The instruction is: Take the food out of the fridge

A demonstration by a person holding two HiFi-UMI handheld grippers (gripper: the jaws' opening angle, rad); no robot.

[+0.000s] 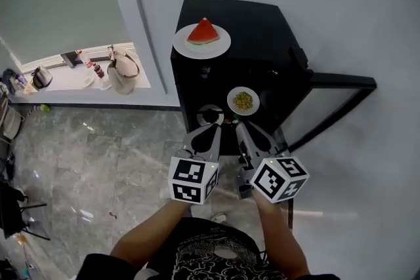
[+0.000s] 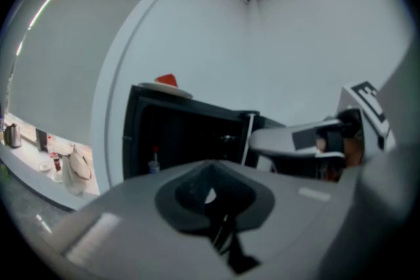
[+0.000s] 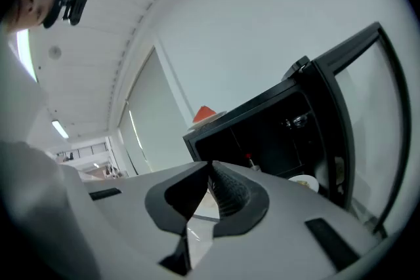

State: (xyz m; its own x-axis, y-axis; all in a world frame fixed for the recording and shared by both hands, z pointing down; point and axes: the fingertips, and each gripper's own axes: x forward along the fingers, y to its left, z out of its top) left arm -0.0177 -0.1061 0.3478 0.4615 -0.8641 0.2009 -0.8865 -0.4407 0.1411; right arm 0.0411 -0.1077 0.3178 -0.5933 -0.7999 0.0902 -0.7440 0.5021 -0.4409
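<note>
A grey marbled stone floor (image 1: 98,154) and a pale wall surround a small black fridge (image 1: 262,42), whose glass-paned door (image 1: 341,82) stands swung open to the right. On the fridge's top sits a round white plate (image 1: 216,48) bearing a red watermelon wedge (image 1: 203,31). Both gripper views catch that wedge only as a small red peak on the cabinet's top edge. Only the head view shows clearly a smaller white plate of yellow-green food (image 1: 243,101) inside the fridge. The right gripper view shows just a sliver of it, low by the door frame, and the left gripper view misses it. Both gripper views pick out a small red-capped bottle (image 2: 154,164) standing inside, which the head view barely shows. The left gripper (image 1: 211,130) and right gripper (image 1: 240,128) are side by side in front of the opening, clear of the food. Each one's own view shows its jaws drawn together with nothing between them. The left gripper view also shows the right gripper from the side.
</note>
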